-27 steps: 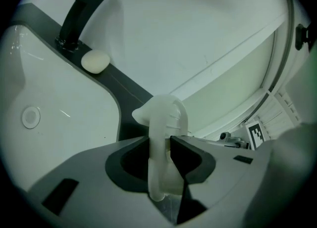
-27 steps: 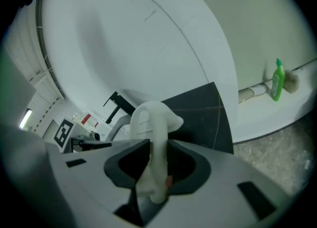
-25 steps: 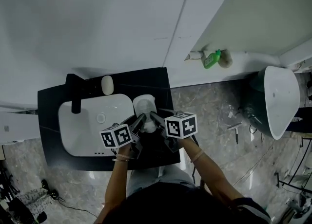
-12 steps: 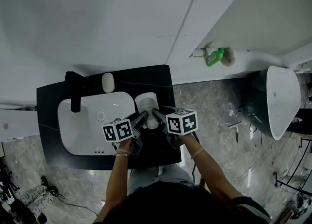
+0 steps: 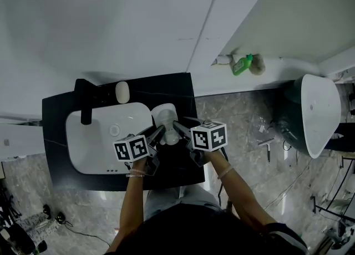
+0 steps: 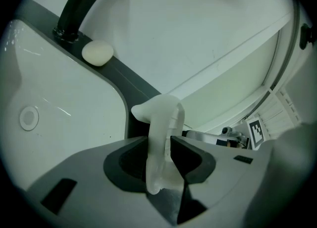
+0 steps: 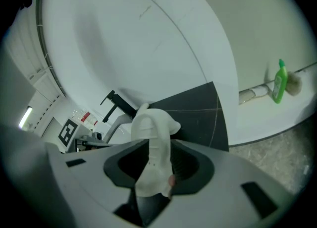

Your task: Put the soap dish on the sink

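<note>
Both grippers hold the white soap dish (image 5: 165, 121) above the black counter (image 5: 177, 96), just right of the white sink basin (image 5: 97, 140). My left gripper (image 5: 158, 135) is shut on the dish's near-left rim, and the dish (image 6: 161, 133) stands on edge between its jaws. My right gripper (image 5: 178, 131) is shut on the near-right rim of the dish (image 7: 151, 147). A white soap bar (image 5: 122, 92) lies on the counter behind the basin, next to the black faucet (image 5: 86, 104). The soap (image 6: 97, 52) also shows in the left gripper view.
A white wall rises behind the counter. On the floor ledge at the right lie a green bottle (image 5: 242, 65) and a white toilet bowl (image 5: 317, 110). Grey marble floor surrounds the vanity.
Both grippers and the dish have shifted slightly toward the wall and a little left over the counter; the grip on the dish is unchanged.
</note>
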A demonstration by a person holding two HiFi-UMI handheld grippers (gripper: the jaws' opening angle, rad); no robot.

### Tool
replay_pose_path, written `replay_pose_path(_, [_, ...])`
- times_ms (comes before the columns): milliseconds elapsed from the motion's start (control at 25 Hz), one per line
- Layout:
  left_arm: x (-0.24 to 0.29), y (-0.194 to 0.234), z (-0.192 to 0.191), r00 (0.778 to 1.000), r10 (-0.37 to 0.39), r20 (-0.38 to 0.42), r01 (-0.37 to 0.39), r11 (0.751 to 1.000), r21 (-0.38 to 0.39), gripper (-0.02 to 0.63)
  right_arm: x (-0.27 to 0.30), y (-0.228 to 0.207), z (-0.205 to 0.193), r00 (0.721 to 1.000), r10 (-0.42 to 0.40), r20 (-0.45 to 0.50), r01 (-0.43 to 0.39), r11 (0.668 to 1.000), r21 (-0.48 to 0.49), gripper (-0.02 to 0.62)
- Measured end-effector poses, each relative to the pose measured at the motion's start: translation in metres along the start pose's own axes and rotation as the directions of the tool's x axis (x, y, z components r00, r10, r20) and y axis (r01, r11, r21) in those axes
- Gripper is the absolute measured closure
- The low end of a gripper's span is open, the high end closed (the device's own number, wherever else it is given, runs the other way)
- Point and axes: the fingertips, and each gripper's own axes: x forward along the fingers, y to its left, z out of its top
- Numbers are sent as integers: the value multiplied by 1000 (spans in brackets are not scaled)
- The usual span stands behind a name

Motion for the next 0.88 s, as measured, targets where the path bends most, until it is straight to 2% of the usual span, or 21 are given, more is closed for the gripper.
replay_pose_path(160, [-5, -1, -2, 1000, 17, 16, -17, 1000, 21, 476, -12, 9, 4, 1000, 2, 21, -1, 1000, -31, 474])
replay_pose_path(560, [-16, 7, -20, 999, 17, 50, -17, 1000, -7, 476, -64, 43, 0, 994, 43, 96, -35, 996, -79, 473])
replay_pose_path(720, [-39, 1, -15, 990, 25, 141, -24, 1000, -9, 476, -92, 57, -3, 988, 53, 148, -38, 994, -103, 474])
replay_pose_path(880, [-73, -35, -19, 975, 10, 222, -23, 998, 56, 476, -126, 73, -9, 977, 53, 208, -25, 990, -136, 474])
